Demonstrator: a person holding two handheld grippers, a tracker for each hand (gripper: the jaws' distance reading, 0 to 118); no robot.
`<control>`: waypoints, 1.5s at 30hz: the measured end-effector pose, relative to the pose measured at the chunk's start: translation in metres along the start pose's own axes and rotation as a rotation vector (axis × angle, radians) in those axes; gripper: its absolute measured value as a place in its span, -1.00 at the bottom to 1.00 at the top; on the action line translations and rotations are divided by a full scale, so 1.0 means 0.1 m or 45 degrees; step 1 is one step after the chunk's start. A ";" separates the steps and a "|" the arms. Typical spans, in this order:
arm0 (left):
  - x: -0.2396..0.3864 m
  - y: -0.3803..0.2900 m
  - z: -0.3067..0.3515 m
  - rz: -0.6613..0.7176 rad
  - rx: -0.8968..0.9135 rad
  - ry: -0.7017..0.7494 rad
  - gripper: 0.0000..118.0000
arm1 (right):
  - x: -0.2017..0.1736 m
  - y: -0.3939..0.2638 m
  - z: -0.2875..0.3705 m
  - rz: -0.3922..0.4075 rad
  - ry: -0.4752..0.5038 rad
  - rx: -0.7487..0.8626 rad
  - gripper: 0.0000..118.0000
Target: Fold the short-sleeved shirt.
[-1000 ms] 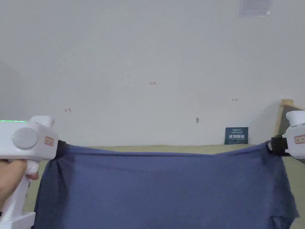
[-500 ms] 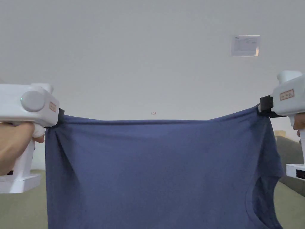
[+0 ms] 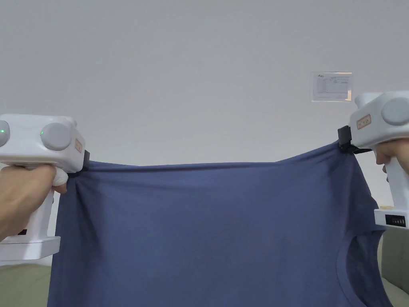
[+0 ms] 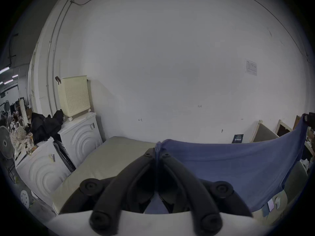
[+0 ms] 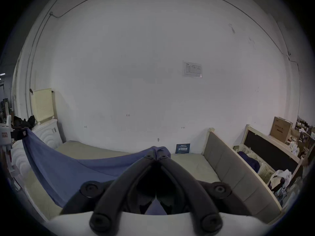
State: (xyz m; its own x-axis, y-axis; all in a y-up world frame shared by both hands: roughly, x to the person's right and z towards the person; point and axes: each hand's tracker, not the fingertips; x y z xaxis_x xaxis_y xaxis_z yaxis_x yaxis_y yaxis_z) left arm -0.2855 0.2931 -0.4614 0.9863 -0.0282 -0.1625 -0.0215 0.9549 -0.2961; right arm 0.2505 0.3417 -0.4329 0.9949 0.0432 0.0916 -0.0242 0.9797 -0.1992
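A blue short-sleeved shirt hangs spread in the air in front of me, its top edge stretched taut. My left gripper is shut on the shirt's upper left corner; its own view has blue cloth pinched between the black jaws of that gripper. My right gripper is shut on the upper right corner, slightly higher; in the right gripper view the shirt sags leftward from that gripper. A curved opening shows at the shirt's lower right. The lower hem is out of frame.
Below the shirt lies an olive-green mattress against a white wall. White appliances with dark clothes and a cream basket stand to the left. A padded headboard, crates and a cardboard box stand to the right.
Both grippers have lifted the shirt well above the mattress, the right one ending higher than the left. The head camera tilted upward, so the wall paper sits lower in frame.
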 end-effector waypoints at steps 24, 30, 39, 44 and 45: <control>0.63 -1.07 -2.00 -0.160 -0.147 0.095 -0.95 | -0.14 -0.98 -1.80 0.064 -0.054 -0.182 -1.00; 0.65 -1.96 -2.28 -0.197 -0.307 0.053 -0.95 | -0.11 -2.15 -1.97 0.004 -0.028 -0.343 -1.00; 0.39 -3.07 -1.61 -0.191 -0.435 -0.035 -0.95 | 0.06 -3.41 -0.97 -0.044 0.054 -0.512 -1.00; 0.15 -3.60 -0.80 -0.162 -0.531 -0.119 -0.95 | 0.14 -4.09 -0.04 -0.068 0.085 -0.602 -1.00; 0.10 -3.72 -0.62 -0.163 -0.554 -0.144 -0.95 | 0.14 -4.24 0.17 -0.069 0.092 -0.607 -1.00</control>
State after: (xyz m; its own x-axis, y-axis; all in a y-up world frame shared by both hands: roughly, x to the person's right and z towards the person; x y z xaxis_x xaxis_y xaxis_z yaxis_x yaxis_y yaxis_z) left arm -0.2780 -0.0807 -0.4110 0.9966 -0.0823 -0.0020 0.0592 0.7327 -0.6780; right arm 0.2729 -0.0697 -0.3306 0.9981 -0.0355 0.0496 0.0587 0.7805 -0.6225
